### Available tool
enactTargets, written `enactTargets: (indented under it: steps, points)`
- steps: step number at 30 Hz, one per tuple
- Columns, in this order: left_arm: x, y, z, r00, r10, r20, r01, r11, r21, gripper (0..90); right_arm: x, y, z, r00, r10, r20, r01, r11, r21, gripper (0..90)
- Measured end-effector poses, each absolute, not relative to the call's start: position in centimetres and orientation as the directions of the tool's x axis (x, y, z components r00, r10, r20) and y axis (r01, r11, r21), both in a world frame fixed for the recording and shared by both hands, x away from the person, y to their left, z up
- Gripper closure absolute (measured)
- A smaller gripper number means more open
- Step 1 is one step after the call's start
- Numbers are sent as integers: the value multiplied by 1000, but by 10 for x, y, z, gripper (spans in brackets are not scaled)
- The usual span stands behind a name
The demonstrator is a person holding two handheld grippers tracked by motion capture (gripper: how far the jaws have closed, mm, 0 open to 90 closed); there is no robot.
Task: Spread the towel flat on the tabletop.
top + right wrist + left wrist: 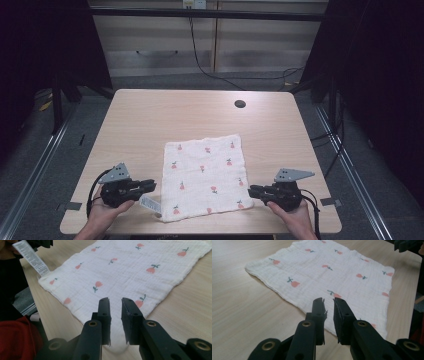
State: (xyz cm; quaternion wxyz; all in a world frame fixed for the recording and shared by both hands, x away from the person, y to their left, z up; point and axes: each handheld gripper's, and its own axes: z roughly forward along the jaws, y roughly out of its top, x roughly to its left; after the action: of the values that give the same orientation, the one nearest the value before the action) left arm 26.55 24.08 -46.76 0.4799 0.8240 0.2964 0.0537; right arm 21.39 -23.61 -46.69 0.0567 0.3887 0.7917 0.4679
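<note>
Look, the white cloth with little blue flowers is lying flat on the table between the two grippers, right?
Almost. The flowers on the cloth are pink with green stems, not blue; the left gripper view shows them best. The rest holds: the cloth lies flat on the table, between the left gripper and the right gripper.

One cloth [206,176] lies on the tabletop [150,115], near its front edge, white with small pink flower prints; eleven of the prints can be counted from above. One care label [148,202] sticks out at the cloth's front left corner. One round hole [240,104] sits near the tabletop's back edge. Two grippers are held over the front edge, the left gripper [149,185] and the right gripper [254,190], one by each front corner of the cloth.
</note>
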Motion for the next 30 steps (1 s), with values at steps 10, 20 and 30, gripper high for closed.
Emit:
enactTargets:
  steps: [10,20,30]
  points:
    - [313,229,-459,782,591,-199,465,-340,817,752,266,-228,-460,-685,686,246,540,250,804,757]
    - [339,195,-490,783,587,-206,511,-417,751,734,326,-203,-476,-684,698,210,551,306,777,750]
    - [345,191,-506,775,600,-199,526,-436,730,726,336,-194,-502,-666,723,182,603,378,702,746]
